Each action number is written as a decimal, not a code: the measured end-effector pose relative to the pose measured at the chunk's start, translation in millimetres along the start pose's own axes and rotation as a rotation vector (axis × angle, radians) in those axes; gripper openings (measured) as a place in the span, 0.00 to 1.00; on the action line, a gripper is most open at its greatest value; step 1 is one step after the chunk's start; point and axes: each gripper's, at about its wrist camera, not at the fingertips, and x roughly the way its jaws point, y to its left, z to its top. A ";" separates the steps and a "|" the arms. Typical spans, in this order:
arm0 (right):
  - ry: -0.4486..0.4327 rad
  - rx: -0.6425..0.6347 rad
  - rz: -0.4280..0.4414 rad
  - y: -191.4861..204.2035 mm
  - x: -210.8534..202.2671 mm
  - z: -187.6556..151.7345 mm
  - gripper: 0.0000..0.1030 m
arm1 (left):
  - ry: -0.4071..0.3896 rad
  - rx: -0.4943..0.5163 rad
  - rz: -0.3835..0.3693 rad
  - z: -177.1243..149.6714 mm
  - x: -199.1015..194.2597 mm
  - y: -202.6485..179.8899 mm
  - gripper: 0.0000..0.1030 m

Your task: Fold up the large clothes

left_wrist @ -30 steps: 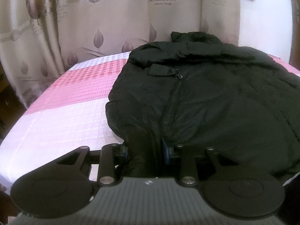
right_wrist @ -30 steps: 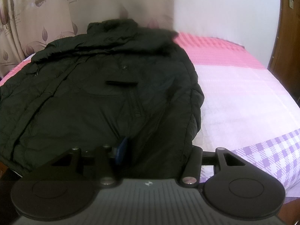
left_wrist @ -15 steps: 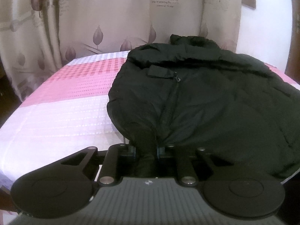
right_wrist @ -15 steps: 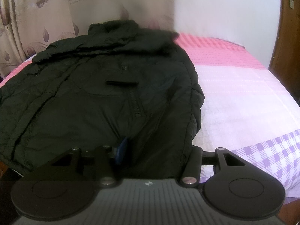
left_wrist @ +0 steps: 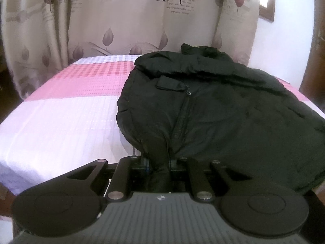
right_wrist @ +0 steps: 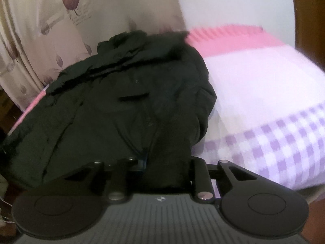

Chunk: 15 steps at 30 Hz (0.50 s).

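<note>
One black jacket (left_wrist: 223, 111), one bed (left_wrist: 61, 122), one curtain (left_wrist: 121, 20), two tongs (left_wrist: 158, 160) (right_wrist: 166, 162).

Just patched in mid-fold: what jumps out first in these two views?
A black jacket sprawls over the pink-and-white bed, collar toward the leaf-print curtain. Its near hem is bunched in both tools: the left tool is shut on a narrow pinch, and the right tool grips a thicker wad near the bed's purple-checked edge. The right view is blurred.
</note>
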 end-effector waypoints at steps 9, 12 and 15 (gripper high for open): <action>0.025 0.103 0.068 -17.0 -10.0 -9.4 0.22 | 0.016 0.020 -0.024 -12.2 -6.3 5.1 0.21; 0.026 0.122 0.081 -17.3 -7.1 -9.0 0.23 | 0.017 -0.002 -0.044 -15.0 -2.0 8.8 0.42; 0.039 0.133 0.090 -20.2 -5.1 -10.5 0.24 | 0.018 -0.032 -0.070 -19.2 -0.2 10.6 0.69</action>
